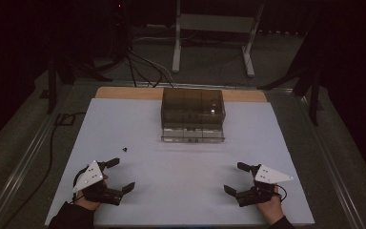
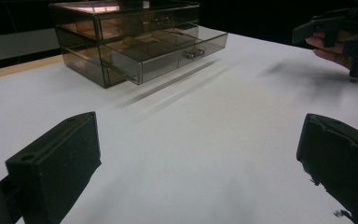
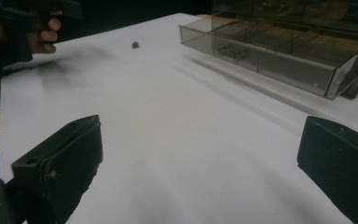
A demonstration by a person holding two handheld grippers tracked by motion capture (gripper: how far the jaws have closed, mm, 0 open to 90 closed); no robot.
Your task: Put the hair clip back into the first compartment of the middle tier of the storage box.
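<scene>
Smoke-tinted plastic is making up the drawer box (image 1: 193, 113), a see-through organizer sitting at the far middle of the table (image 1: 181, 191), well apart from both grippers. Its bottom drawer (image 2: 168, 56) is standing pulled out toward the person, showing divided compartments inside and a small metal handle (image 2: 193, 53) on its front. In the right gripper view the open drawer (image 3: 279, 53) is stretching across the upper right, its partitions showing through the walls. A small dark object (image 1: 124, 149) is lying on the table just ahead of the left gripper (image 1: 121, 174), between it and the box; what it is cannot be told.

The left gripper is hovering near the table's near left corner with its jaws spread wide and nothing between them. The right gripper (image 1: 233, 177) is doing the same near the near right corner, jaws wide and holding nothing.

The table is wearing a plain white sheet, with a strip of bare wood (image 1: 124, 92) peeking out along the far edge. Around it the room is lying dim: grey floor (image 1: 24, 133), black cables (image 1: 138, 67) trailing behind the table, and a pale metal stand (image 1: 214, 28) standing at the back.
</scene>
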